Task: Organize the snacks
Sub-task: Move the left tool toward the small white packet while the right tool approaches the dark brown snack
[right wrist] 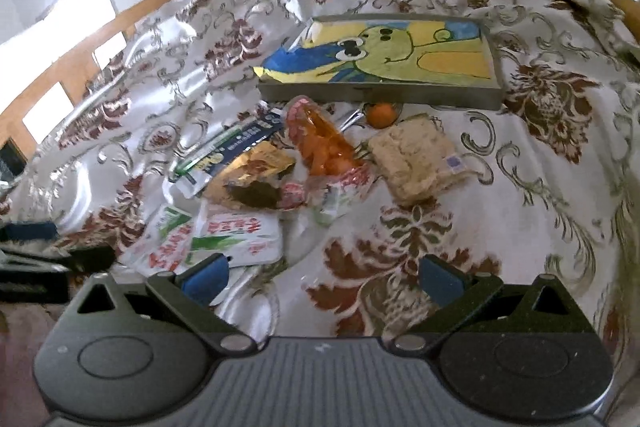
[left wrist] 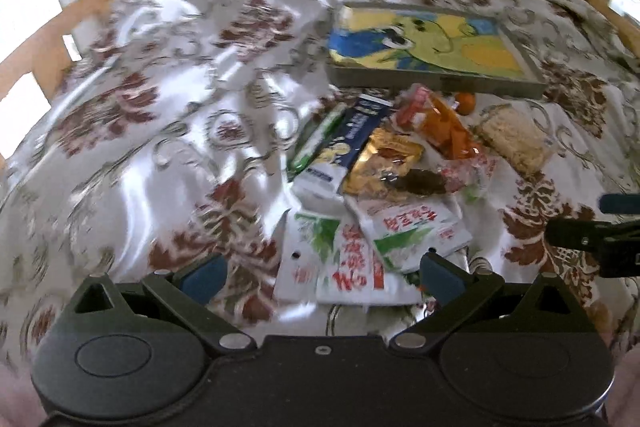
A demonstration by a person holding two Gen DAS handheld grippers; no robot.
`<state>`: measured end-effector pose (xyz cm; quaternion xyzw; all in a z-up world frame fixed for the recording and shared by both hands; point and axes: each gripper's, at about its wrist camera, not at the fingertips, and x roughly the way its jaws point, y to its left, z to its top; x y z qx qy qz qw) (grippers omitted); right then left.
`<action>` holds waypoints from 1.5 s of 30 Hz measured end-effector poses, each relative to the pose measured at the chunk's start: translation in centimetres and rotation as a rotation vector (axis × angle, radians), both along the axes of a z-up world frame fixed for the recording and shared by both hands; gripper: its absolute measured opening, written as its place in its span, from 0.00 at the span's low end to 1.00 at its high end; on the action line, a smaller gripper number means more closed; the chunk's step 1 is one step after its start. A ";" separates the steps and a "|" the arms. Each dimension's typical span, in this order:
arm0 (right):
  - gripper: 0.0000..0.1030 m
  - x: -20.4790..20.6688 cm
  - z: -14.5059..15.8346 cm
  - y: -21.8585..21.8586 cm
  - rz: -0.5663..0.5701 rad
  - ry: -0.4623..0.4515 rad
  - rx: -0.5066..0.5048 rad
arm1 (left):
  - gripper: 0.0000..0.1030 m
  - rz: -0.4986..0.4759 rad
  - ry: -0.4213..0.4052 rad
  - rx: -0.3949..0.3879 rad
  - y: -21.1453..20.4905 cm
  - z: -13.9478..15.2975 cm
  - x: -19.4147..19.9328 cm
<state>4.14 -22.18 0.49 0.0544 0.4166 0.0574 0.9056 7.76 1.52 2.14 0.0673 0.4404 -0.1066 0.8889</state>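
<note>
A heap of snack packets lies on a floral cloth. Nearest my left gripper (left wrist: 320,273) are white and green packets with red writing (left wrist: 352,251); it hovers open right over them. Behind them lie a gold packet (left wrist: 384,159), a dark blue packet (left wrist: 352,135), an orange bag (left wrist: 448,127), a pale rice cake block (left wrist: 512,139) and a small orange fruit (left wrist: 466,103). My right gripper (right wrist: 322,275) is open above bare cloth, with the white packets (right wrist: 236,235) at its left finger. The orange bag (right wrist: 324,143), rice cake block (right wrist: 416,159) and fruit (right wrist: 380,115) lie further off.
A shallow grey box (left wrist: 432,83) lined with a yellow, green and blue cartoon picture sits behind the heap, also in the right wrist view as the box (right wrist: 376,93). The floral cloth (right wrist: 520,227) spreads wide to both sides. A wooden edge runs along the left.
</note>
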 end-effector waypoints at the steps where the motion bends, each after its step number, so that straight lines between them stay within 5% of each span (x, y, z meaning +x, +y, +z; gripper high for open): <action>1: 1.00 0.6 -0.1 -0.2 0.015 0.010 -0.002 | 0.99 -0.019 0.022 -0.011 0.1 0.0 0.9; 8: 1.00 4.1 -0.7 -0.8 0.118 -0.014 -0.099 | 0.99 -0.097 0.078 -0.020 -0.4 -1.3 6.4; 12: 1.00 5.5 -0.7 -1.2 0.250 -0.081 -0.064 | 0.99 -0.096 0.138 -0.163 0.1 -2.5 8.1; 15: 1.00 6.6 -0.7 -0.2 0.344 -0.110 -0.143 | 0.99 -0.049 0.182 -0.237 0.3 -3.2 8.9; 20: 1.00 8.2 -1.1 2.5 0.491 -0.133 -0.275 | 0.99 -0.023 0.177 -0.201 0.0 -3.9 9.5; 32: 1.00 7.8 -3.8 3.8 0.544 -0.153 -0.387 | 0.92 -0.028 0.339 -0.287 0.4 -7.6 10.4; 36: 0.99 7.9 -4.0 4.1 0.562 -0.173 -0.409 | 0.84 -0.046 0.339 -0.327 0.5 -7.5 10.4; 45: 0.98 8.1 -4.8 4.2 0.588 -0.164 -0.413 | 0.88 -0.049 0.361 -0.412 0.8 -8.3 10.7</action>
